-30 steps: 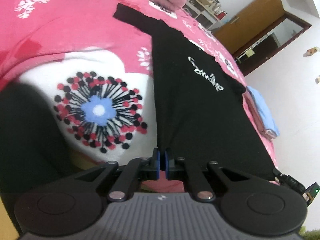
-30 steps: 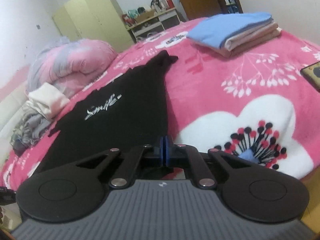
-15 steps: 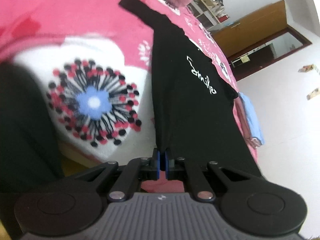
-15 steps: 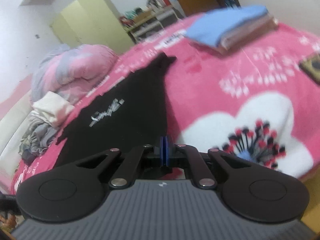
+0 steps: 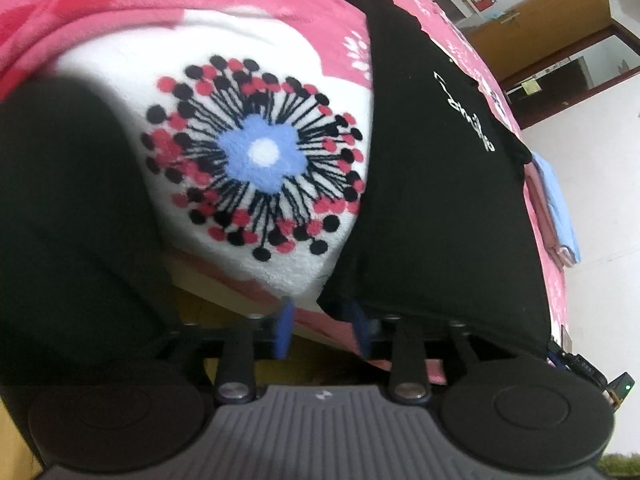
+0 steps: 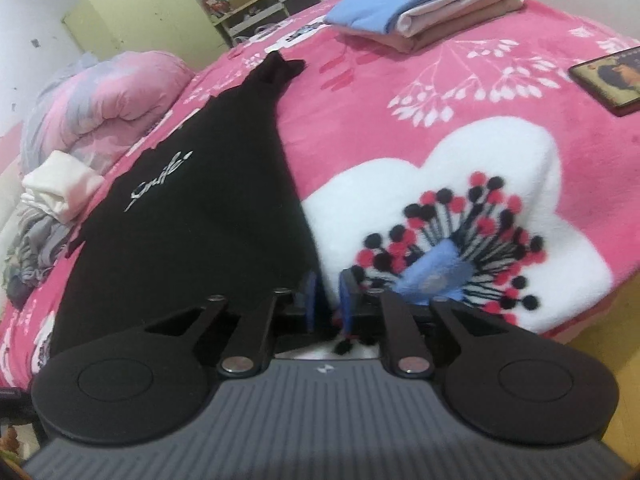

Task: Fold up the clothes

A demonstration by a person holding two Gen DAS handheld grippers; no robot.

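A black T-shirt (image 5: 440, 200) with white script lies spread flat on the pink flowered blanket (image 5: 120, 20), its hem at the bed's near edge. My left gripper (image 5: 323, 330) sits at the hem's left corner and its jaws are opening. The corner droops between the blue pads (image 5: 284, 328), and neither pad presses on it. In the right wrist view the same T-shirt (image 6: 200, 208) stretches away to the left. My right gripper (image 6: 327, 300) is at its right hem corner, jaws opening a narrow way. Only white blanket (image 6: 480, 80) shows in the gap.
A folded stack of blue and beige clothes (image 6: 424, 12) rests at the bed's far side. A pink quilt (image 6: 104, 96) and a pile of loose clothes (image 6: 52, 200) lie beyond the shirt. A framed picture (image 6: 608, 76) lies at the right. A dark shape (image 5: 60, 220) fills the left.
Both grippers were shut on the shirt's hem corners; now their jaws stand apart and the hem lies on the blanket. Both have sunk closer to the bed's edge.
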